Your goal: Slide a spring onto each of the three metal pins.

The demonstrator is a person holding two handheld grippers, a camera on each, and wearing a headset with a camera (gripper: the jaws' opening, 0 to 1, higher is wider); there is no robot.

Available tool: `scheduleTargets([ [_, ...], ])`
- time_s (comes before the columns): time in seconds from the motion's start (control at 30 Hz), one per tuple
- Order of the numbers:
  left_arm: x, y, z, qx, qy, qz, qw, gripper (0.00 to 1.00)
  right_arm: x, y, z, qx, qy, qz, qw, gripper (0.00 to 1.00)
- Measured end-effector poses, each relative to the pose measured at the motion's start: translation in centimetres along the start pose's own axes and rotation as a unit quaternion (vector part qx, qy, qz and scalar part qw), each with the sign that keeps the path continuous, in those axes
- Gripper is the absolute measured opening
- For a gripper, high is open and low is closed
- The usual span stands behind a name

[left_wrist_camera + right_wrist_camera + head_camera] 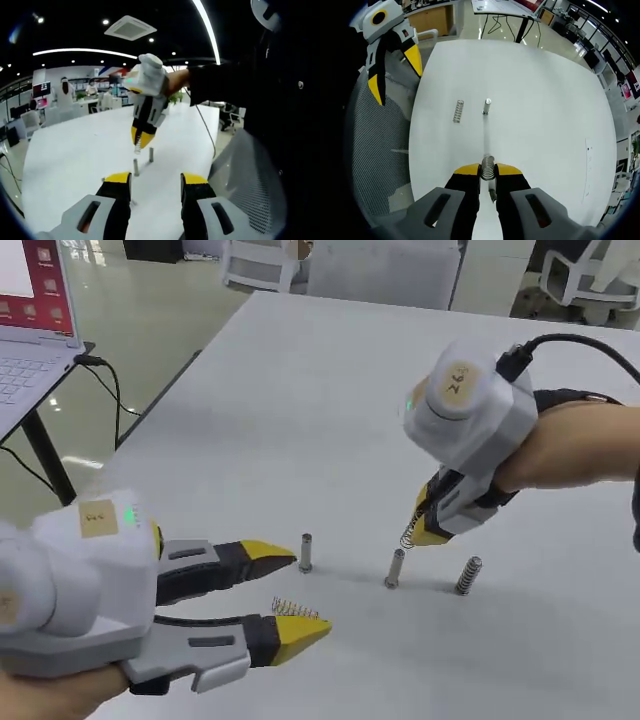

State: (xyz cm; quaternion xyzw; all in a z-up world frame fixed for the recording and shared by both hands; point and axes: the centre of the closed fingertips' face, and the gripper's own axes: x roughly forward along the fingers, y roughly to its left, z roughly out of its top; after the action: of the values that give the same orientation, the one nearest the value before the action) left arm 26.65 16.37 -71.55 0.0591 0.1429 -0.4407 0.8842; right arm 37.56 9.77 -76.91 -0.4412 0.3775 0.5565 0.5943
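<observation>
Spring (488, 165) clamped in my right gripper (488, 171), hanging just above middle pin (395, 568). My left gripper (297, 592) jaws apart, loose spring (293, 609) between their tips. Bare table (330, 400) open toward 12 o'clock; its edge runs at 9 o'clock.

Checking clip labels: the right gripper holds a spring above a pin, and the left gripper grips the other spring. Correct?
No: the left gripper is open and empty; the other spring lies loose on the table, clear in the right gripper view. The rest holds.
</observation>
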Motion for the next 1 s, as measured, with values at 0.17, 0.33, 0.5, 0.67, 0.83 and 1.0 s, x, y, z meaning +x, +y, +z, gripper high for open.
scheduleTargets([
  [0.17,0.0,0.0,-0.2,-0.001,0.004,-0.002,1.0000,0.32,1.0,-0.2,-0.4,0.003,0.009,0.005,0.9999,0.08],
  [0.33,0.0,0.0,-0.4,-0.002,0.005,-0.005,1.0000,0.31,1.7,-0.6,-0.5,0.004,0.015,0.009,0.9998,0.08],
  [0.5,0.0,0.0,-0.5,-0.003,0.006,-0.007,1.0000,0.31,2.0,-0.4,-0.4,0.005,0.020,0.014,0.9997,0.08],
  [0.67,-0.1,0.0,-0.5,-0.003,0.005,-0.007,1.0000,0.30,2.4,-0.2,-0.6,0.005,0.028,0.017,0.9994,0.08],
  [0.83,-0.1,0.0,-0.4,-0.003,0.003,-0.006,1.0000,0.30,2.8,-0.2,-0.7,0.006,0.033,0.020,0.9993,0.08],
  [1.0,-0.1,0.0,-0.4,-0.003,0.004,-0.006,1.0000,0.29,3.9,-0.2,-1.0,0.002,0.043,0.021,0.9989,0.08],
])
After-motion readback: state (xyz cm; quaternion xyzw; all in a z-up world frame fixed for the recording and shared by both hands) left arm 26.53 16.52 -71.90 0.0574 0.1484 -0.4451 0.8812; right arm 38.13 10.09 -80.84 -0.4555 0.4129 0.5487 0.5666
